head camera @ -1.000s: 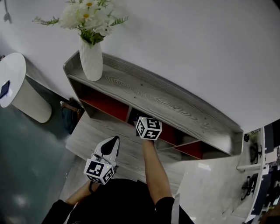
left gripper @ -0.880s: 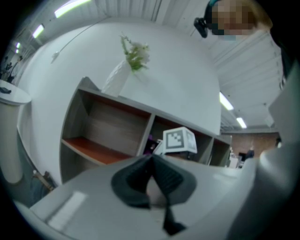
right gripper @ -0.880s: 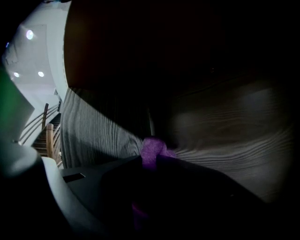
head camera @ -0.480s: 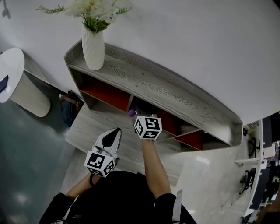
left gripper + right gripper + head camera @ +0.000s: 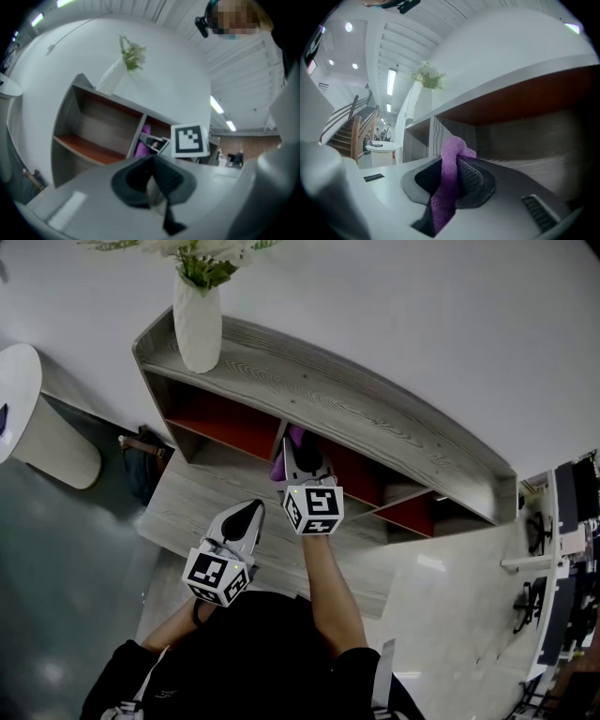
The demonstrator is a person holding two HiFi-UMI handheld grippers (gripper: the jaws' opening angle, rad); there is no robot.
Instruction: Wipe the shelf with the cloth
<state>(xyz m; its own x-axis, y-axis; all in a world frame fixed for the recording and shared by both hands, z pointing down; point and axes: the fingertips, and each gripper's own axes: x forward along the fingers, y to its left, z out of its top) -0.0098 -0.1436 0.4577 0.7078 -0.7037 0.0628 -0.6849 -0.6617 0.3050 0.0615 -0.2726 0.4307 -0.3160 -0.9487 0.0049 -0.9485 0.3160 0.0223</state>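
Right tool (image 5: 455, 174) clamps one cloth (image 5: 448, 190); left tool (image 5: 154, 190) closed, empty

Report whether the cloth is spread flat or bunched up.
Bunched: the cloth is a narrow crumpled strip, pinched in the right gripper.

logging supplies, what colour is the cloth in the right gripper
Purple. The cloth shows best in the right gripper view.

A white wall (image 5: 422, 324) fills the background. The floor (image 5: 66, 559) is dark grey-green at left and pale at right. A round white table (image 5: 19, 399) stands at left. Ceiling lights (image 5: 390, 75) glow above a wooden staircase (image 5: 344, 131).
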